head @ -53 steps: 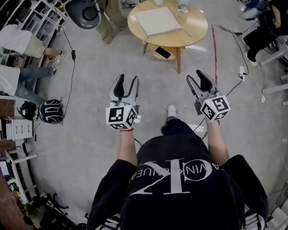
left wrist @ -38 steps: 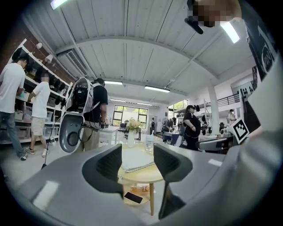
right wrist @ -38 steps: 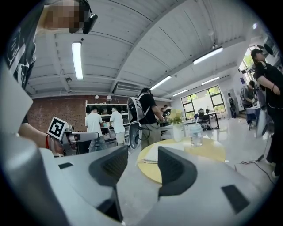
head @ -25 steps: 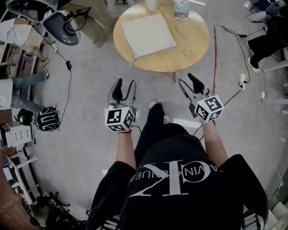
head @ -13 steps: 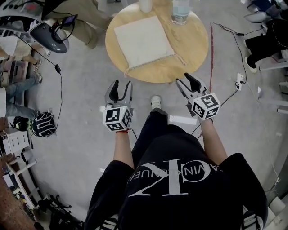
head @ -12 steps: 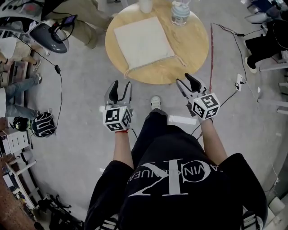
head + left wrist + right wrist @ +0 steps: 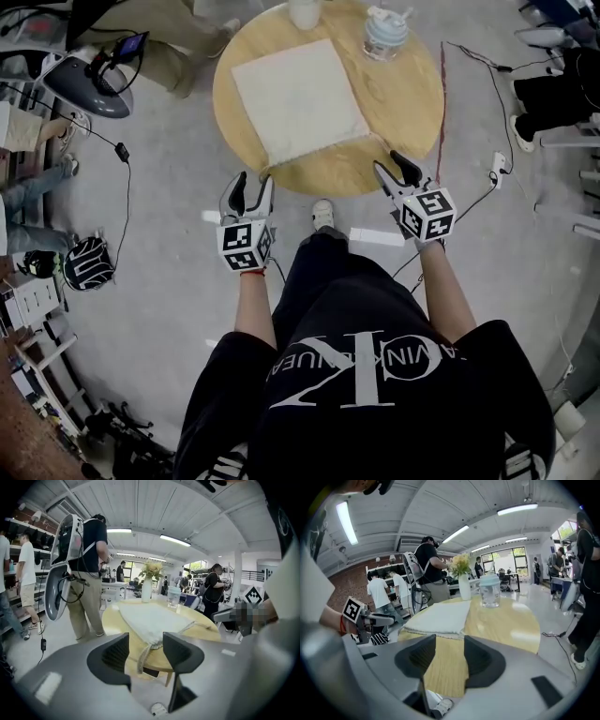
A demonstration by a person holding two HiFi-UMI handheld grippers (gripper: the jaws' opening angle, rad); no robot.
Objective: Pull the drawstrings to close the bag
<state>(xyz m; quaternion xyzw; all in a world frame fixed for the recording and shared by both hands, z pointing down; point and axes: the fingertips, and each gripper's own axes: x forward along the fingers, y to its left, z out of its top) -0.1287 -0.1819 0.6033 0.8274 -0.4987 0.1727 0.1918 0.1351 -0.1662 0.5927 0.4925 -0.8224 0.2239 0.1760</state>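
Left of centre in the head view, the left gripper [image 7: 249, 187] is held at the near edge of the round table [image 7: 412, 103], its jaws apart and holding nothing. Its own view shows the drawstring [image 7: 143, 654] hanging over the table edge beyond the gap. The cream bag [image 7: 298, 98] lies flat on the table in the upper middle of the frame. A plastic cup [image 7: 385, 33] stands to its upper right. Further right, the right gripper [image 7: 394, 171] is at the table's near edge, its jaws likewise apart and empty.

Bag [image 7: 298, 98] lies on table [image 7: 417, 108] — cup [image 7: 385, 33] to its right
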